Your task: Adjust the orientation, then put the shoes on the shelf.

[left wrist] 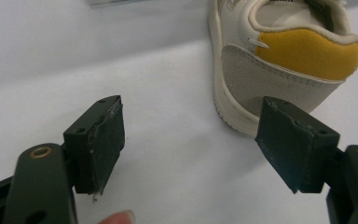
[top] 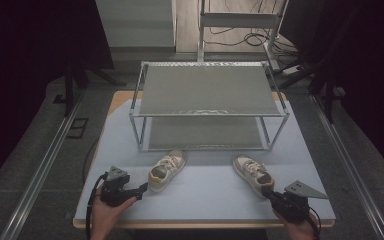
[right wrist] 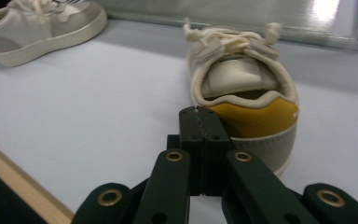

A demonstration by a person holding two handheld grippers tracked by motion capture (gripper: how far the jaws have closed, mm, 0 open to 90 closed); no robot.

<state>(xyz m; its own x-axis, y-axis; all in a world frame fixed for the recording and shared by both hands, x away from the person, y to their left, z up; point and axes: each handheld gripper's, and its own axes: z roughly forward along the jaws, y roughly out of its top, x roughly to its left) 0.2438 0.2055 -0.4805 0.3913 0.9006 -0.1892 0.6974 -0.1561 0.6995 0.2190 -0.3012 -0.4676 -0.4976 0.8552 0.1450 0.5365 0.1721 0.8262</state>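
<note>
Two cream sneakers with yellow heel tabs lie on the pale blue table top in front of a metal rack. The left shoe point(top: 166, 170) points toward the rack; my left gripper point(top: 141, 190) sits just behind its heel point(left wrist: 289, 60), jaws wide open and empty, the right jaw close to the heel. The right shoe point(top: 253, 170) lies with its heel point(right wrist: 256, 116) toward my right gripper point(top: 266, 192). That gripper point(right wrist: 204, 116) is shut with nothing between its jaws, its tips just short of the heel. The other sneaker point(right wrist: 42, 28) shows at the upper left of the right gripper view.
A two-shelf metal rack point(top: 207, 90) with grey mesh shelves stands at the middle and back of the table point(top: 205, 200). The table's wooden front edge point(right wrist: 23, 186) lies close under my right gripper. Dark curtains and floor rails flank the table.
</note>
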